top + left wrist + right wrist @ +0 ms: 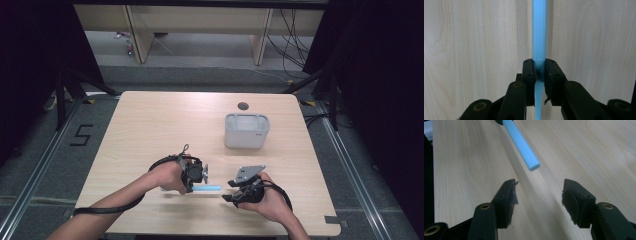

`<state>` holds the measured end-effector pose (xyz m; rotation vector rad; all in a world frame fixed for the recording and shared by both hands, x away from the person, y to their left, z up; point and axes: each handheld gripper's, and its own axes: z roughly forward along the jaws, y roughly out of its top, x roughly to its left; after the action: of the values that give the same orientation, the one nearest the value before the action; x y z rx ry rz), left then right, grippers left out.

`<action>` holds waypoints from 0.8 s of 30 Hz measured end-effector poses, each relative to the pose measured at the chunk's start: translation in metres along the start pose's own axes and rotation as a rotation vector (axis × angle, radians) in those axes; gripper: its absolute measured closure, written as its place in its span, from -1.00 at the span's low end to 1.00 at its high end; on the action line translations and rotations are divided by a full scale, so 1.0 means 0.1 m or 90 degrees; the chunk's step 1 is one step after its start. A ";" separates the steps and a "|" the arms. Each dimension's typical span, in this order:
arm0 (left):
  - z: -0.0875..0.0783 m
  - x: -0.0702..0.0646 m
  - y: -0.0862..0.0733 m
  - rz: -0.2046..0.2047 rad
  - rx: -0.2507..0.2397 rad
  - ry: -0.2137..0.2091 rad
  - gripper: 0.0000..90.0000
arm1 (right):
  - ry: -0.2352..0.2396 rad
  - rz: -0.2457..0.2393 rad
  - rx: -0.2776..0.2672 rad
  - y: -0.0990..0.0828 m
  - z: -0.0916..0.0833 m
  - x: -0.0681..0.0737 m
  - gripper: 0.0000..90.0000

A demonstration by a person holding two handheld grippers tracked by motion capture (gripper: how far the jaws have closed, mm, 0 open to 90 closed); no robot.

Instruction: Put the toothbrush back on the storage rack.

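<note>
Ribbed blue plastic rod (539, 32) pinched in left tongs (539, 65); right tongs (538, 192) wide apart, empty, over pale woodgrain table (466, 165)

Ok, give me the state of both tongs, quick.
Left tongs: shut on the blue ribbed stick.
Right tongs: open, holding nothing; the stick's free end hangs ahead of them, apart from the pads.
</note>
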<state>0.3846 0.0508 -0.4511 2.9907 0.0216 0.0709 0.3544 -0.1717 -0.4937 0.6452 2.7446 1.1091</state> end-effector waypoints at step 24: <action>-0.05 -0.10 0.16 0.037 -0.009 -0.006 0.75 | 0.024 -0.027 0.001 0.09 0.10 0.09 0.05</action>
<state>0.3750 0.0354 -0.4444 2.9777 -0.0671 0.0644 0.3517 -0.1558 -0.4938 0.5691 2.7774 1.1228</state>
